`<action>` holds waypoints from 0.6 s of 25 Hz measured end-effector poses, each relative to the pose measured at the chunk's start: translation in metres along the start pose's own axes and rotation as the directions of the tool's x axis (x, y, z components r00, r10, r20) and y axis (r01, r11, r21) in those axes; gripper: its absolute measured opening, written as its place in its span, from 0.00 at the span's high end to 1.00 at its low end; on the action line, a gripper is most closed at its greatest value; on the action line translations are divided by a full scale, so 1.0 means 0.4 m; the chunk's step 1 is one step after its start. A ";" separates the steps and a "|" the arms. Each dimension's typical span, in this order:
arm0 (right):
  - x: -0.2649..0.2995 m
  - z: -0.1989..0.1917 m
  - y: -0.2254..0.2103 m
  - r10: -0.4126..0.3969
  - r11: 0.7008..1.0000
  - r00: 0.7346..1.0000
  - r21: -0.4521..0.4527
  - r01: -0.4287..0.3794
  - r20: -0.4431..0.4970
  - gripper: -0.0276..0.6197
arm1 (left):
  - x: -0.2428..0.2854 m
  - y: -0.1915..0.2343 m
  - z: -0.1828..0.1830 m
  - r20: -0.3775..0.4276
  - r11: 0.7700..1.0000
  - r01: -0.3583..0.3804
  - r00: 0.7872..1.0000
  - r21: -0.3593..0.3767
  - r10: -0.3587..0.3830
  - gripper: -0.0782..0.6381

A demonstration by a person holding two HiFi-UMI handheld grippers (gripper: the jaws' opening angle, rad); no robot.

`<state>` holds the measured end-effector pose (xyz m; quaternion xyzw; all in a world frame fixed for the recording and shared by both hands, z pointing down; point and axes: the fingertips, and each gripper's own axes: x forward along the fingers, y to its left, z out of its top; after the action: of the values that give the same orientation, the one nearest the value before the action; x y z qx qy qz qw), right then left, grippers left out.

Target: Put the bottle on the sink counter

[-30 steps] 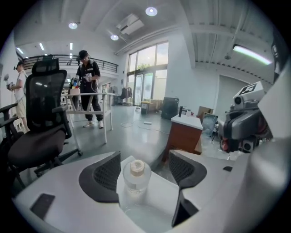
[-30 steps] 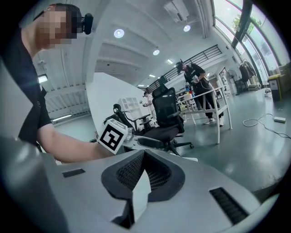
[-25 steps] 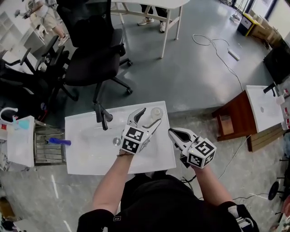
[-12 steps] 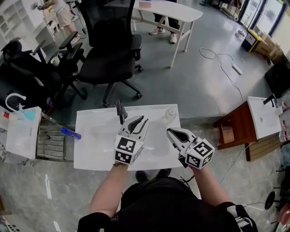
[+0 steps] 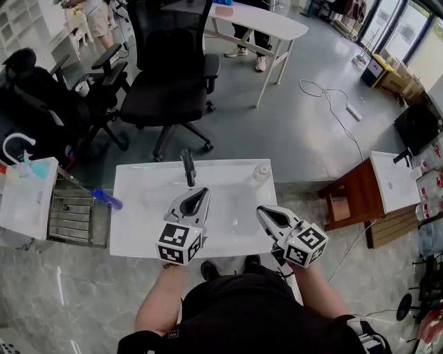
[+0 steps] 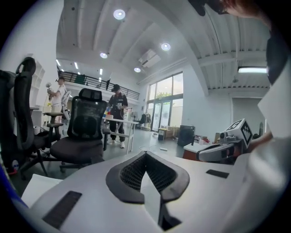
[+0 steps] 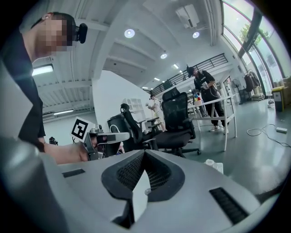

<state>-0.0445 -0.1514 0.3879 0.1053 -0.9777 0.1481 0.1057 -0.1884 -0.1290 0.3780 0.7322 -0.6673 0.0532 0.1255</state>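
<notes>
A small clear bottle (image 5: 261,171) with a white cap stands upright at the far right corner of the white sink counter (image 5: 138,235), with nothing touching it. The right gripper view shows the bottle (image 7: 209,162) low at the right. My left gripper (image 5: 200,192) hovers over the basin, short of the black faucet (image 5: 187,166), shut with nothing between its jaws (image 6: 145,155). My right gripper (image 5: 262,210) hangs over the counter's right edge, well short of the bottle, and is also shut and empty (image 7: 144,153).
A metal rack (image 5: 73,218) left of the counter carries a blue-handled tool (image 5: 108,200). Black office chairs (image 5: 169,66) stand beyond the counter, and a white table (image 5: 259,21) behind them. At the right are a wooden stand (image 5: 346,197) and a second white basin (image 5: 391,180).
The left gripper's jaws have closed from wide open around the bottle, and the gripper has drawn back toward me. The bottle stays standing on the counter's far right corner.
</notes>
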 end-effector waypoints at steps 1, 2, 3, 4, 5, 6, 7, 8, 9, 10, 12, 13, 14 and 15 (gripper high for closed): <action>-0.001 0.006 -0.009 -0.001 1.000 1.000 0.003 0.001 0.007 0.94 | -0.013 0.010 0.009 0.004 1.000 -0.016 1.000 0.001 0.016 0.88; 0.000 0.017 -0.020 -0.001 1.000 1.000 0.002 0.001 0.017 0.94 | -0.024 0.023 0.018 0.006 0.999 -0.035 0.999 0.005 0.035 0.88; 0.000 0.032 -0.030 0.002 1.000 1.000 -0.004 -0.002 0.029 0.94 | -0.033 0.036 0.027 0.008 0.998 -0.057 0.998 0.005 0.057 0.88; -0.005 0.052 -0.038 0.007 1.000 0.999 -0.018 -0.006 0.046 0.94 | -0.043 0.046 0.037 0.012 0.997 -0.076 0.997 0.004 0.076 0.88; -0.014 0.075 -0.045 0.013 0.999 0.998 -0.039 -0.010 0.068 0.94 | -0.051 0.053 0.047 0.021 0.996 -0.090 0.996 0.003 0.090 0.88; -0.027 0.098 -0.056 0.015 0.998 0.996 -0.060 -0.010 0.089 0.94 | -0.056 0.056 0.058 0.034 0.995 -0.100 0.994 0.005 0.100 0.88; -0.043 0.119 -0.071 0.012 0.997 0.994 -0.073 -0.004 0.107 0.94 | -0.057 0.058 0.071 0.048 0.994 -0.109 0.993 0.009 0.109 0.88; -0.058 0.134 -0.090 0.005 0.997 0.993 -0.075 0.004 0.118 0.94 | -0.055 0.060 0.083 0.058 0.992 -0.122 0.991 0.015 0.121 0.88; -0.072 0.145 -0.110 -0.002 0.998 0.992 -0.068 0.011 0.123 0.94 | -0.052 0.064 0.093 0.065 0.990 -0.139 0.988 0.018 0.137 0.88; -0.082 0.150 -0.129 -0.006 0.998 0.992 -0.061 0.014 0.123 0.94 | -0.050 0.068 0.103 0.071 0.987 -0.158 0.985 0.016 0.156 0.88; -0.089 0.153 -0.156 0.002 0.997 0.993 -0.071 0.007 0.119 0.94 | -0.044 0.073 0.116 0.085 0.982 -0.190 0.978 -0.004 0.190 0.88; -0.088 0.155 -0.164 0.011 0.996 0.993 -0.085 0.000 0.118 0.94 | -0.039 0.073 0.120 0.089 0.979 -0.201 0.975 -0.014 0.202 0.88; -0.086 0.159 -0.170 0.020 0.995 0.993 -0.098 -0.008 0.119 0.94 | -0.032 0.071 0.121 0.089 0.978 -0.209 0.974 -0.021 0.210 0.88; -0.083 0.164 -0.175 0.029 0.994 0.992 -0.106 -0.016 0.121 0.94 | -0.025 0.068 0.122 0.085 0.977 -0.213 0.973 -0.025 0.214 0.88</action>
<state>-0.0077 -0.2313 0.3375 0.0976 -0.9898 0.0908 0.0495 -0.2206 -0.1339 0.3316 0.6568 -0.7475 0.0291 0.0955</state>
